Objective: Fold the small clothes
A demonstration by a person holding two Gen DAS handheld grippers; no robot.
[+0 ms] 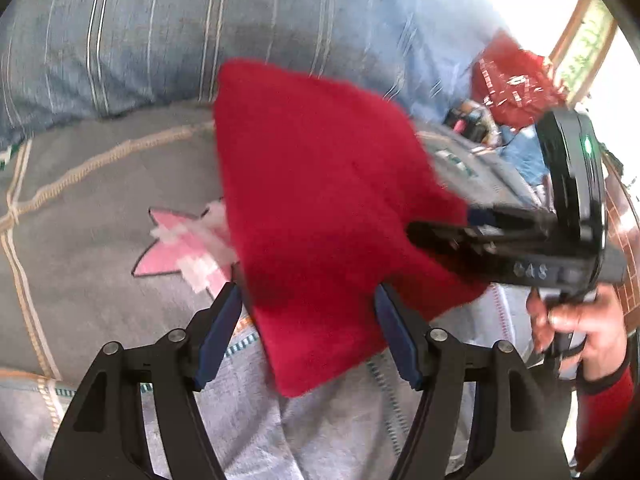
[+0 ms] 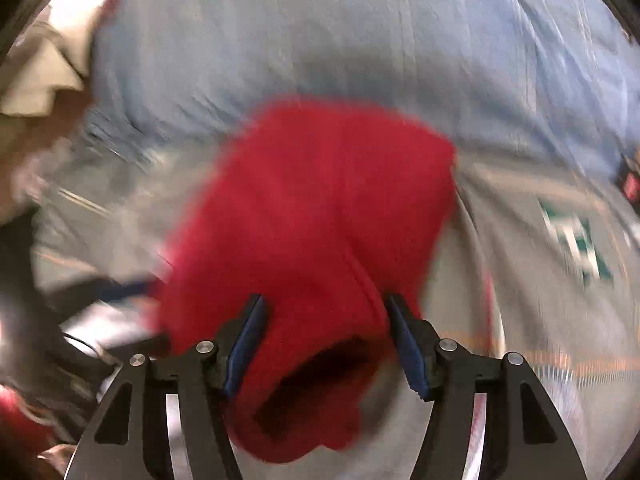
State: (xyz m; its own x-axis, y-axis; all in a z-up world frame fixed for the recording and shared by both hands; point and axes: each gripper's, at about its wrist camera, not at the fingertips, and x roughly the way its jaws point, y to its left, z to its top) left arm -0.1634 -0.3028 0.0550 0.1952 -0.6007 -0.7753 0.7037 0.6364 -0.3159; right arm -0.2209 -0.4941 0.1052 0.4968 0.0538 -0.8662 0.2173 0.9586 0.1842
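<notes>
A small red knitted garment [image 1: 320,184] lies on a grey bedspread [image 1: 88,200]. It also fills the middle of the blurred right wrist view [image 2: 320,216], with a dark opening at its near end. My left gripper [image 1: 308,292] is open, its fingers either side of the garment's near corner. My right gripper [image 2: 324,304] is open, its fingers astride the garment. In the left wrist view the right gripper [image 1: 440,228] comes in from the right over the garment's right edge.
A blue striped pillow [image 1: 200,28] lies behind the garment. A pink star patch [image 1: 180,248] is on the bedspread to the left. Another red patterned cloth [image 1: 512,80] and small items lie at the back right, near a window.
</notes>
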